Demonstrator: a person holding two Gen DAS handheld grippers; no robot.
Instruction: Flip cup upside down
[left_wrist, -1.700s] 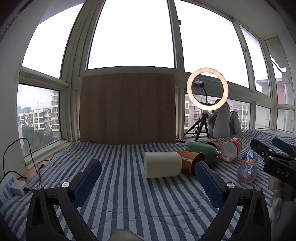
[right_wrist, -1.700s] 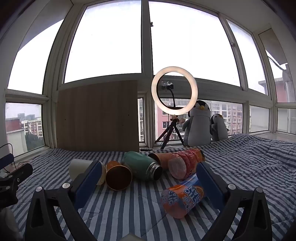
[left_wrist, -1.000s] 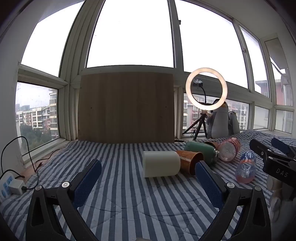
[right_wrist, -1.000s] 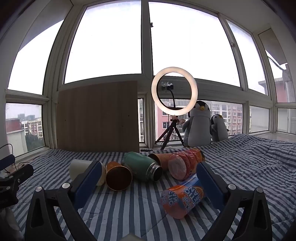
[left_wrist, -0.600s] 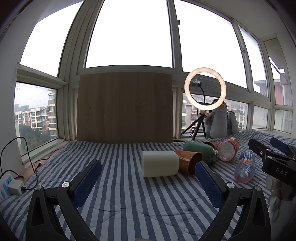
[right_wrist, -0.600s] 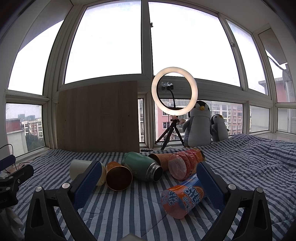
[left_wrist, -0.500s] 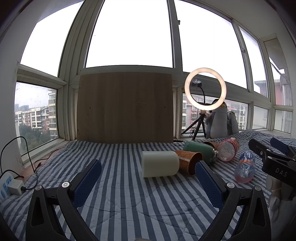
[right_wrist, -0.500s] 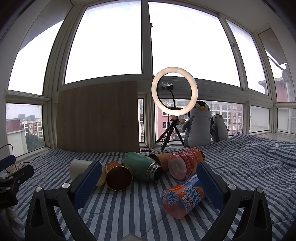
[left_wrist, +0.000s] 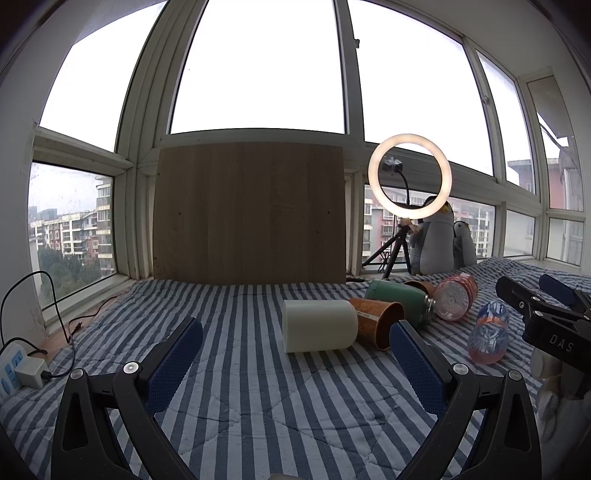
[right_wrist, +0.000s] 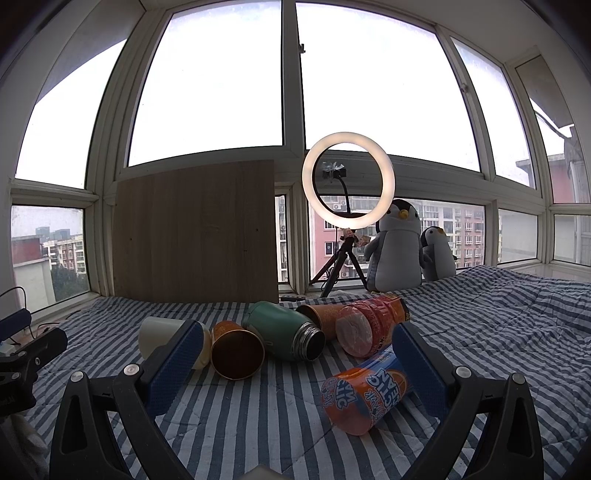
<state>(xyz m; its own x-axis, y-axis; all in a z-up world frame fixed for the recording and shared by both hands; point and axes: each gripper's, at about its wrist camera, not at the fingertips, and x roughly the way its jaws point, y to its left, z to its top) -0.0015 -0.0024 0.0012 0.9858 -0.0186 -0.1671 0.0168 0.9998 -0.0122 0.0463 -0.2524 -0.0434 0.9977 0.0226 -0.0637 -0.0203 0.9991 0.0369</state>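
A cream cup (left_wrist: 319, 325) lies on its side on the striped blanket, ahead of my left gripper (left_wrist: 295, 343), which is open and empty a little short of it. The cup also shows in the right wrist view (right_wrist: 162, 338), partly behind the left finger. An orange paper cup (left_wrist: 376, 321) (right_wrist: 236, 352) lies on its side beside it. My right gripper (right_wrist: 295, 347) is open and empty, with an orange bottle (right_wrist: 365, 398) lying by its right finger. The right gripper shows in the left wrist view (left_wrist: 546, 321) at the right edge.
A green flask (right_wrist: 284, 334), another orange cup (right_wrist: 319, 317) and a red bottle (right_wrist: 365, 328) lie in a row. A wooden board (left_wrist: 249, 214), ring light (right_wrist: 349, 181) and plush penguins (right_wrist: 397, 247) stand at the window. A power strip (left_wrist: 18, 369) lies far left.
The left wrist view has shifted slightly, the cups sitting a little further left in it. Both grippers stay open and the objects have not moved.
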